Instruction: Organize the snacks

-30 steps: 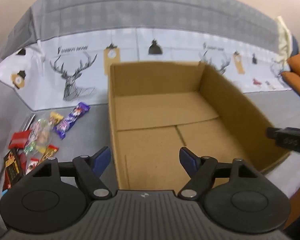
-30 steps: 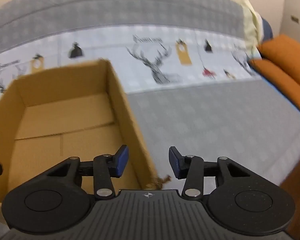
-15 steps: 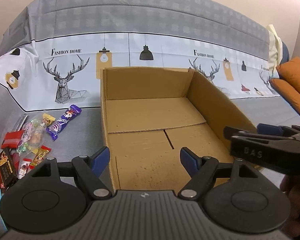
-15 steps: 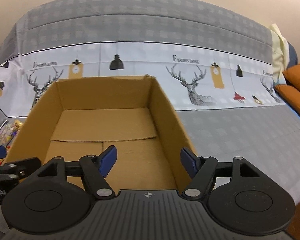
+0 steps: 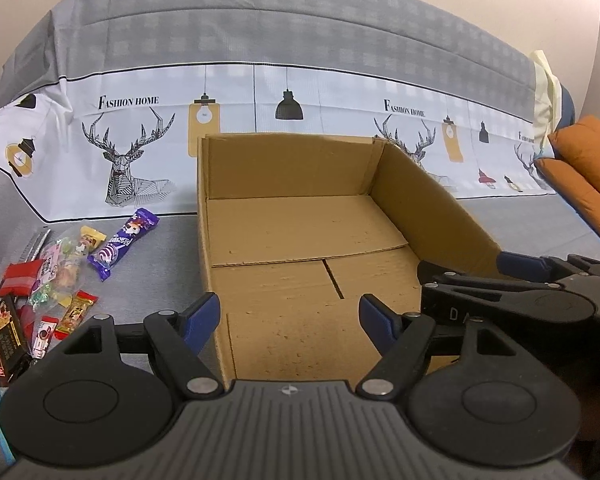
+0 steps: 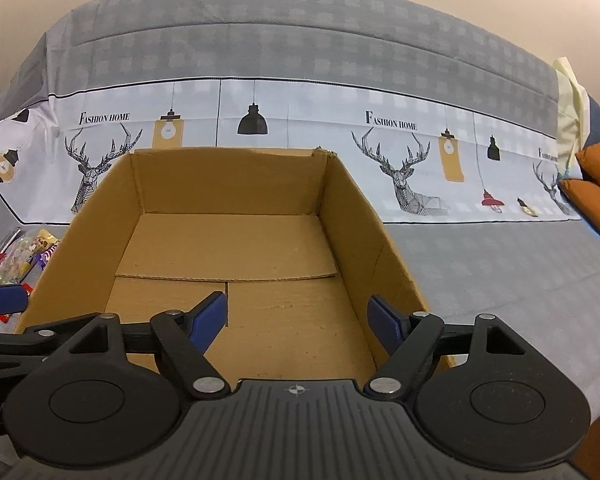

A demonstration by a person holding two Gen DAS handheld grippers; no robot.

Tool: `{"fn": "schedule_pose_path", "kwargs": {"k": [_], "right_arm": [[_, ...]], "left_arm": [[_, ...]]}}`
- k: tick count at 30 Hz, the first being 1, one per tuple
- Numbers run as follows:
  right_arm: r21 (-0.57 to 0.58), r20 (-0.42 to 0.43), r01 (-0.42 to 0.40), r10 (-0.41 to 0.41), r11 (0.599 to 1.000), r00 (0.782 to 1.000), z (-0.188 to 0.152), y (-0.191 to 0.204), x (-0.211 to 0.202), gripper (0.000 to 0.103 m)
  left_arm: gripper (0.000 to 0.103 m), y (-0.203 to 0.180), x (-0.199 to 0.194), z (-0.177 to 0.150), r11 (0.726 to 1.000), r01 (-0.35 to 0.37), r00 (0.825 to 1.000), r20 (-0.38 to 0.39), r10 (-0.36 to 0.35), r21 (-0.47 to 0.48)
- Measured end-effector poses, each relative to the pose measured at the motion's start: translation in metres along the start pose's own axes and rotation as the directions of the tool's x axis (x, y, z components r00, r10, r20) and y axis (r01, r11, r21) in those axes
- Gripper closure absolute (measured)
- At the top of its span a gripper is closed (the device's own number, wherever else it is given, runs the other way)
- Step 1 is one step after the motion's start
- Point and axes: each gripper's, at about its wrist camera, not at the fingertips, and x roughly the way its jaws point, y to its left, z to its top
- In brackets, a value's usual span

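Hovering spread, empty: left tool (image 5: 290, 320), right tool (image 6: 296, 320); snacks (image 6: 18, 254) half-hidden behind box (image 6: 340, 208).

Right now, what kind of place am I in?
Probably a living room at home: a sofa under a printed "Fashion Home" cover, orange cushions at its right end, and a cardboard box beside loose snacks.
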Motion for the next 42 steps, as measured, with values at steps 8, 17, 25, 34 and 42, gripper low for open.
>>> {"fn": "schedule_pose_path", "kwargs": {"k": [8,17,25,34,42], "right_arm": [[0.005,-0.014,-0.007,0.007,1.000,1.000,0.003,-0.002,0.001,0.026],[0.017,-0.008,-0.023,0.023,1.000,1.000,0.004,0.001,-0.001,0.044],[0.036,0.069,-0.102,0.100,0.994,0.993,0.012,0.023,-0.012,0.069],[0.023,0.102,-0.312,0.308,0.950,0.946,0.027,0.091,-0.024,0.069],[-0.094,0.045,-0.506,0.511,0.857,0.858,0.016,0.178,-0.023,0.069]], "left_arm": [[0.023,0.000,0.000,0.000,1.000,0.000,1.000,0.000,0.000,-0.001],[0.046,0.002,0.000,0.000,1.000,0.015,1.000,-0.006,-0.015,-0.020],[0.076,0.036,-0.010,0.005,0.990,-0.040,0.999,0.021,0.043,-0.137],[0.076,0.131,-0.043,0.031,0.961,-0.112,0.991,0.044,0.127,-0.252],[0.075,0.230,-0.037,0.034,0.946,-0.180,0.982,0.003,0.188,-0.270]]}}
